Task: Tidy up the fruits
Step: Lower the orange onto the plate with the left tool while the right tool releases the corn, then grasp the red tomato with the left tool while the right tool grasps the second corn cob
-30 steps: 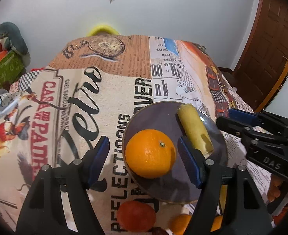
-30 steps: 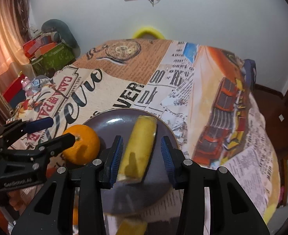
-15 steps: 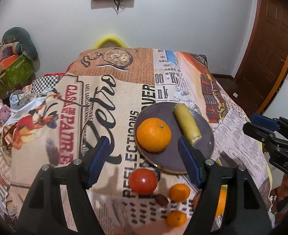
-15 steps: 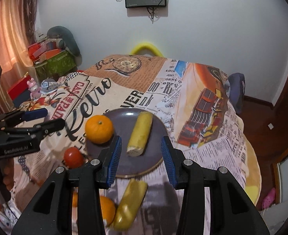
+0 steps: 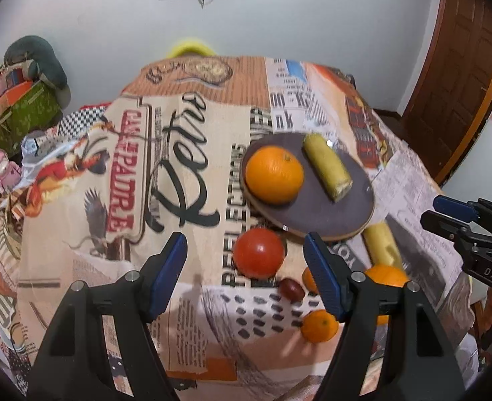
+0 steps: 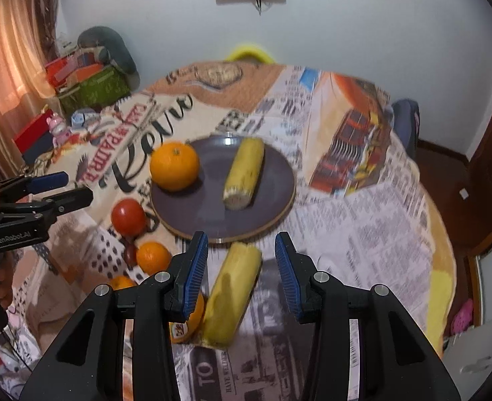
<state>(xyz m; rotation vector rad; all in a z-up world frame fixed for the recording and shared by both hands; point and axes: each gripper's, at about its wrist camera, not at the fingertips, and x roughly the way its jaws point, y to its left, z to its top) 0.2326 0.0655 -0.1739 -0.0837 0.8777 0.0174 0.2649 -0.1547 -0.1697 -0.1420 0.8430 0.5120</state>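
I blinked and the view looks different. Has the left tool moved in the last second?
Yes. The left tool has pulled back and up from the plate: its fingers flanked the big orange before, and now stand short of it.

The counter (image 6: 362, 220) is covered with a printed cloth (image 5: 89, 180) that looks matt and lies in soft folds at the edges. The plate (image 6: 272, 180) has a smooth dark surface with a small bright reflection, and a lighter rim that looks like wood. The large orange (image 6: 174, 166) has a finely dimpled, slightly shiny peel. The tomato (image 6: 128, 217) is smooth and glossy. The yellow piece (image 6: 244, 172) on the plate looks matt and rough. Each gripper, left (image 5: 246, 274) and right (image 6: 241, 272), is of matt black plastic with ribbed blue pads (image 6: 195, 272) and small shiny metal screws (image 6: 320, 276). The door (image 5: 459, 67) is brown wood with a light gloss.
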